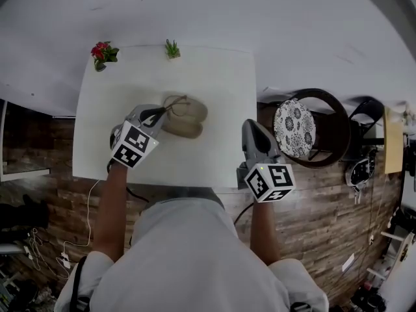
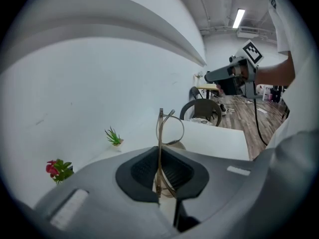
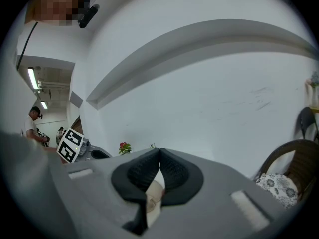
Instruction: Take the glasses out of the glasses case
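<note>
An open beige glasses case (image 1: pixel 190 119) lies on the white table (image 1: pixel 218 77). My left gripper (image 1: pixel 161 112) is at the case's left end, shut on thin wire-framed glasses (image 1: pixel 175 101) lifted just above the case. In the left gripper view the glasses (image 2: pixel 170 128) stand on edge, pinched between the pads of that gripper (image 2: pixel 159 168). My right gripper (image 1: pixel 252 127) hovers over the table's right edge, apart from the case, shut with nothing in it. Its pads (image 3: pixel 172 169) meet in the right gripper view, with the case (image 3: pixel 153 194) showing below them.
A red flower pot (image 1: pixel 102 54) and a small green plant (image 1: pixel 172 49) stand at the table's far edge. A round chair with a patterned cushion (image 1: pixel 296 127) sits close to the table's right side. A cable runs over the wooden floor at the left.
</note>
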`<state>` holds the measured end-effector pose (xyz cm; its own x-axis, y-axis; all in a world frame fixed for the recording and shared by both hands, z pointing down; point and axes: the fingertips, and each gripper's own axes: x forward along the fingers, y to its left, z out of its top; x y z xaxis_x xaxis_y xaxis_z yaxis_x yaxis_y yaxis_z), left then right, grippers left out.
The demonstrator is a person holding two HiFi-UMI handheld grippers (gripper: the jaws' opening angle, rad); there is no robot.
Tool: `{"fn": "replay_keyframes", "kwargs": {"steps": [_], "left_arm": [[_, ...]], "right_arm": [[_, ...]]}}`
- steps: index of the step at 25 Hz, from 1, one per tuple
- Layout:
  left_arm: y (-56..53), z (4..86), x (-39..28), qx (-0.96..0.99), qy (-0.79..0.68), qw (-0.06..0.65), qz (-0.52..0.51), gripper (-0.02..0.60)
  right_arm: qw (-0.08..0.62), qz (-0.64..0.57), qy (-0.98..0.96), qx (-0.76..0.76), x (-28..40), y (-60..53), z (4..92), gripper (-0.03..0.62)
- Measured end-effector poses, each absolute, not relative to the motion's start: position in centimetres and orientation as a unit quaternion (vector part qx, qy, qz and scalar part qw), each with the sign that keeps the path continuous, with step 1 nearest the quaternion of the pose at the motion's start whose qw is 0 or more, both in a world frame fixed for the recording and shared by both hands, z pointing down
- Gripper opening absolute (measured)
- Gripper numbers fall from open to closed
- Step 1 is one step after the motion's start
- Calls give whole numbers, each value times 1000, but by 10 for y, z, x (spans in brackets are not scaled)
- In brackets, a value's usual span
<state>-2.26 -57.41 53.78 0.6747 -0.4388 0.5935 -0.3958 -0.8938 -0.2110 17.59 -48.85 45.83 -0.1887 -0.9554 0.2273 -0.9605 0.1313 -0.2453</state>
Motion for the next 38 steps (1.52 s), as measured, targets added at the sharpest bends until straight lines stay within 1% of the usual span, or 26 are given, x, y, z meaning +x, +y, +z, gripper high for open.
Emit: {"fn": "replay_keyframes", "kwargs": {"steps": [9,13,18,31,38], "left_arm": [[-556,482,-72,-918,311,38,-243,25],[-554,467,-98,-915,345,24,-208,25],[-552,450,-124,-906,384,37,-173,25],[-546,407,-165,-885,455,59,-84,24],[-543,400,-183,-874,477,66,-68,23]], "right_arm": [[-4,145,-763,629,142,-475,438,3],[-9,136,-766,629,128,-472,433,3],[-9,128,-765,631,119,-466,431,3],[-13,106,-753,649,123,-450,422,3],[-10,104,-737,668,133,-445,422,3]]}}
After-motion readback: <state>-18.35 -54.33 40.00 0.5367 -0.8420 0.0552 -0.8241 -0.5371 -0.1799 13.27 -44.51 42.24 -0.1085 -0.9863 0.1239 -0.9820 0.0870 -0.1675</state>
